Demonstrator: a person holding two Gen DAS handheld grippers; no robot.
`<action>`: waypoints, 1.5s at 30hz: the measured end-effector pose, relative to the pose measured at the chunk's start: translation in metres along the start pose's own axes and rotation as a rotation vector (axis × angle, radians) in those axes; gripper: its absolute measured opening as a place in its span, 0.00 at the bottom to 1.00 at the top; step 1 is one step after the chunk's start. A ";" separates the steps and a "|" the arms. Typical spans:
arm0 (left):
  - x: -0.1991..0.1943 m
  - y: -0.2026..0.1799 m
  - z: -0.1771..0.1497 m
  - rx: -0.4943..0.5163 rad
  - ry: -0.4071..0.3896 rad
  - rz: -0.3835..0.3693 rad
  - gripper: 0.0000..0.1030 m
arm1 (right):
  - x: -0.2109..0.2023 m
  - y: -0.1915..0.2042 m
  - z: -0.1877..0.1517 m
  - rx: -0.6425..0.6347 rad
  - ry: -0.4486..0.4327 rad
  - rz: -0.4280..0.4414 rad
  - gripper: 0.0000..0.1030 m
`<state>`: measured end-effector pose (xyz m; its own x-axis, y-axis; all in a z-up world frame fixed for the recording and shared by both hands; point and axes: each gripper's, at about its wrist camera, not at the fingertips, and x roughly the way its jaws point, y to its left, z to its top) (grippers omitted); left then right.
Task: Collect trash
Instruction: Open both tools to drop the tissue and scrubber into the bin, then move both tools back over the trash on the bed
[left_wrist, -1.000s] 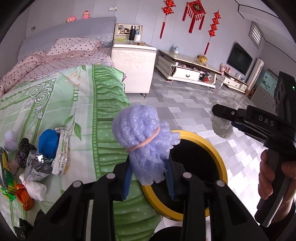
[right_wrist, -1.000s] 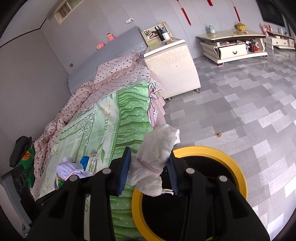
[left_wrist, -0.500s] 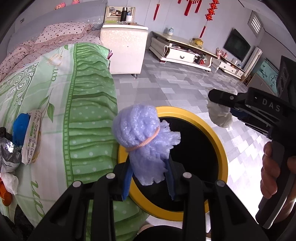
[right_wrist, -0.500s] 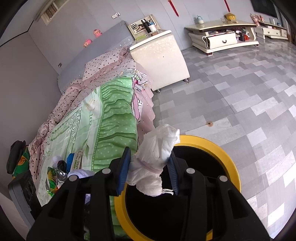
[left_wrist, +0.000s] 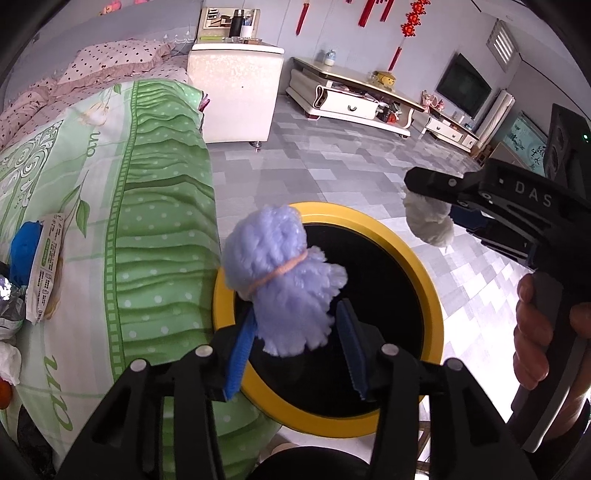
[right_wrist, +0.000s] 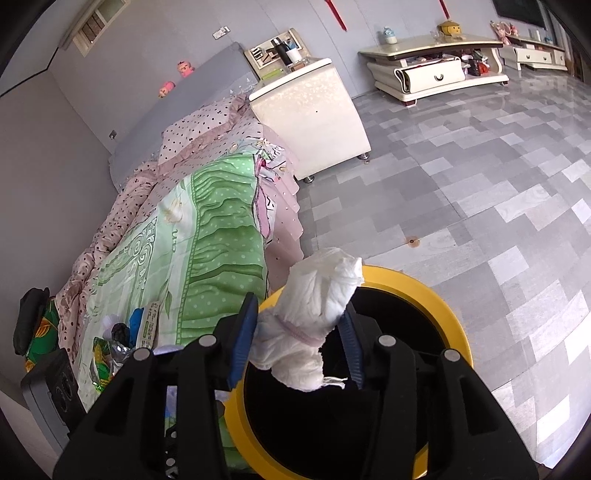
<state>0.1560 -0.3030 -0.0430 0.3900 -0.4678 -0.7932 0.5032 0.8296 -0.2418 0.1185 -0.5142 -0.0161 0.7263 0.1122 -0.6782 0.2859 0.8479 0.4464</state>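
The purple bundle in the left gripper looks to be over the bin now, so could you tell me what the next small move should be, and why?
Probably open the left gripper and let the purple bundle drop. It hangs over the dark mouth of the yellow-rimmed bin, so it should fall inside. The right gripper holds a white wad over the same opening and could release next.

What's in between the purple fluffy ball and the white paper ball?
Nothing solid. In the left wrist view, the purple fluffy ball and the white paper ball hang apart, with only the yellow-rimmed bin open below the gap between them.
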 end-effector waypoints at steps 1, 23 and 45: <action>-0.001 0.000 -0.001 0.001 -0.003 0.002 0.46 | -0.001 0.001 0.000 0.003 -0.003 -0.004 0.43; -0.064 0.054 0.006 -0.062 -0.119 0.101 0.68 | -0.035 0.043 -0.001 -0.052 -0.034 0.029 0.52; -0.159 0.182 -0.011 -0.217 -0.224 0.315 0.76 | -0.021 0.188 -0.016 -0.230 0.019 0.142 0.57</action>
<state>0.1773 -0.0739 0.0333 0.6681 -0.2170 -0.7118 0.1694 0.9758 -0.1385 0.1465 -0.3490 0.0726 0.7363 0.2465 -0.6302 0.0308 0.9181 0.3951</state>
